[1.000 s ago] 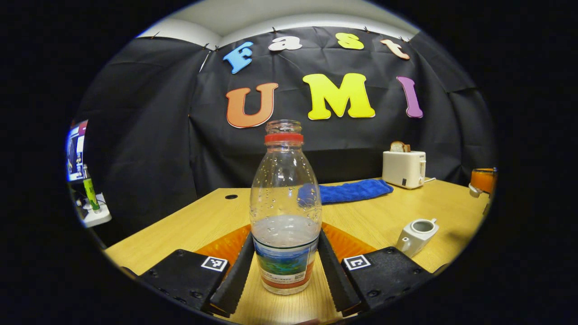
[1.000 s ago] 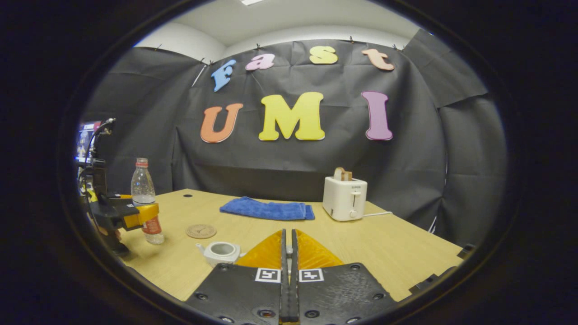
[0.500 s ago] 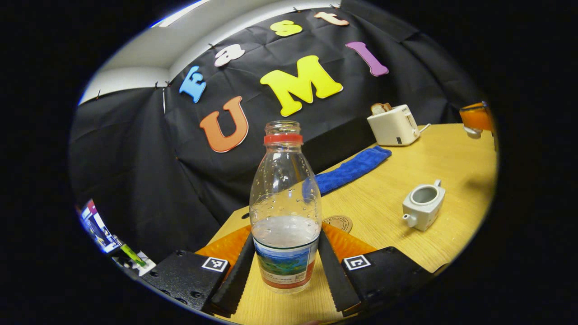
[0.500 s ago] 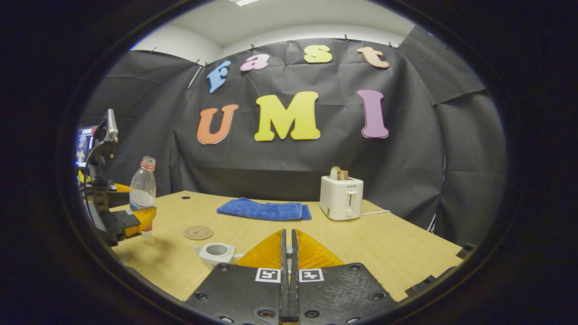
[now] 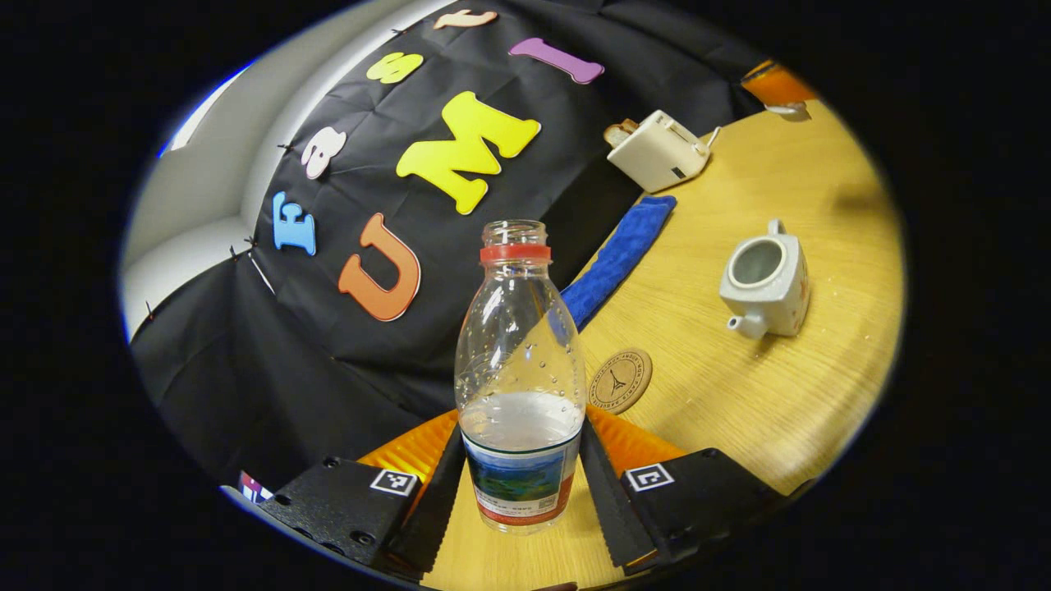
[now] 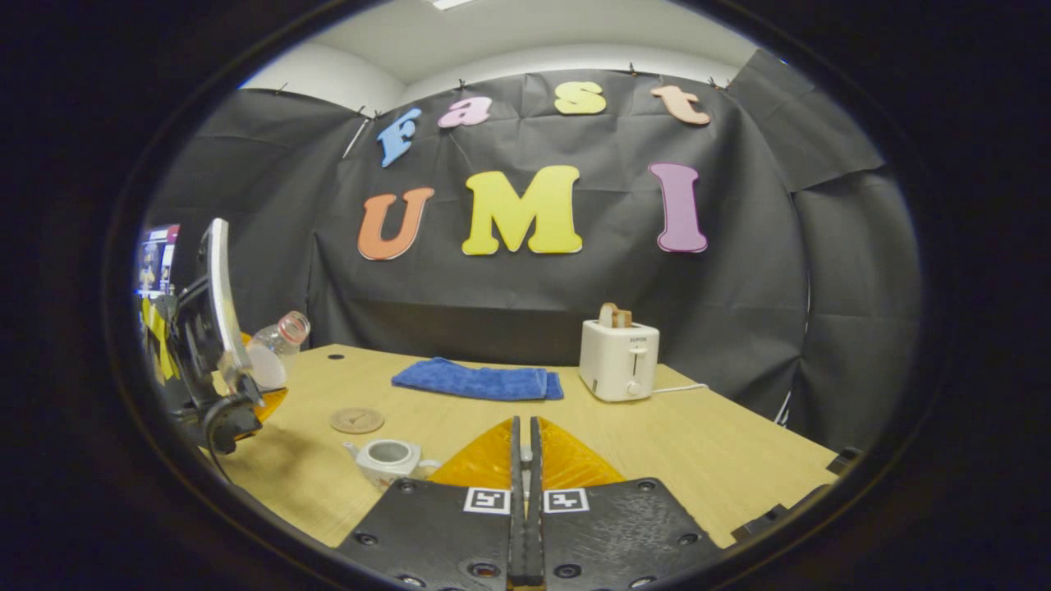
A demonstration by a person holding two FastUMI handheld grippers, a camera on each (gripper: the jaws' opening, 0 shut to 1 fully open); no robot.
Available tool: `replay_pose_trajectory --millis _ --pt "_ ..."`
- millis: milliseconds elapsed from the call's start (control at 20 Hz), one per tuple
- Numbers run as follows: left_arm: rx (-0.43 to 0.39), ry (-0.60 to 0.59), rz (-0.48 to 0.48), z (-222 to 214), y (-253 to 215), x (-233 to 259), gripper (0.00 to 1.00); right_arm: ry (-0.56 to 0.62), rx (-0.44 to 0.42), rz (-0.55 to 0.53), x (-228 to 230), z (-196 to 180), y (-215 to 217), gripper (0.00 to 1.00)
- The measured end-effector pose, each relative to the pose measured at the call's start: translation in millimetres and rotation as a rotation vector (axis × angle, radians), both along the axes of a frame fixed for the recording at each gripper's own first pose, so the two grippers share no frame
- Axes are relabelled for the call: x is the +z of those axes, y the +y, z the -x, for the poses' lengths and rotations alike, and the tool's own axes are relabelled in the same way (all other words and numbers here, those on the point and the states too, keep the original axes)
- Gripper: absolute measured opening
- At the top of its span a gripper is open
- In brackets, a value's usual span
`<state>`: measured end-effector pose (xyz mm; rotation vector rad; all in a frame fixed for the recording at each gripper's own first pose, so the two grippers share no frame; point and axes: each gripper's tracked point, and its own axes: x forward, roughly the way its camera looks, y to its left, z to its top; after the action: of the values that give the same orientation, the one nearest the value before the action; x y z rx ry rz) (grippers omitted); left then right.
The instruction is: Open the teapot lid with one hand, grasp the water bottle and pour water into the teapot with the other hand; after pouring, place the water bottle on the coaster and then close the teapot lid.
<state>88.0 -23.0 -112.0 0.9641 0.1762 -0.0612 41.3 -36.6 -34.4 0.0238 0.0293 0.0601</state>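
A clear water bottle (image 5: 519, 345) with a red neck ring, no cap and some water in it sits between my left gripper's (image 5: 520, 427) fingers, which are shut on its labelled lower part. In the right gripper view the bottle (image 6: 275, 345) hangs above the table's left side, tilted with its mouth toward the right. The white teapot (image 5: 768, 279) stands lidless on the table, right of the round coaster (image 5: 620, 380). My right gripper (image 6: 523, 423) is shut, with the teapot (image 6: 386, 455) below and left of it. From the left gripper view a small white lid (image 5: 780, 107) shows under that gripper.
A white toaster (image 6: 618, 361) with bread stands at the back of the wooden table (image 6: 706, 460), and a blue cloth (image 6: 476, 382) lies left of it. The coaster (image 6: 356, 420) lies behind the teapot. A screen (image 6: 154, 263) glows at the far left.
My left gripper has lifted the bottle off the table and tipped it over toward the teapot side. The right gripper has stayed put.
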Motion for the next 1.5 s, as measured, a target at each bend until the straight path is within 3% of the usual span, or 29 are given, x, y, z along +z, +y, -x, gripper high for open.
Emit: replay_pose_trajectory --millis 600,650,700,1150,1500 --pt "-0.064 0.06 -0.488 1 -19 -7 0.76 0.02 -0.014 -0.04 -1 -7 -19 0.0" --pt "-0.071 0.059 -0.521 2 -17 -8 0.8 0.019 -0.013 -0.047 -1 -7 -20 0.0" --pt "-0.072 0.065 -0.55 5 -16 -9 0.76 0.021 -0.014 -0.049 -1 -8 -21 0.0" --pt "-0.102 0.076 -0.74 14 -34 0 0.76 -0.013 -0.038 0.033 2 -8 -26 0.01" --pt "-0.117 0.099 -0.875 14 -47 -2 0.77 -0.026 -0.016 0.003 9 -4 -25 0.0"
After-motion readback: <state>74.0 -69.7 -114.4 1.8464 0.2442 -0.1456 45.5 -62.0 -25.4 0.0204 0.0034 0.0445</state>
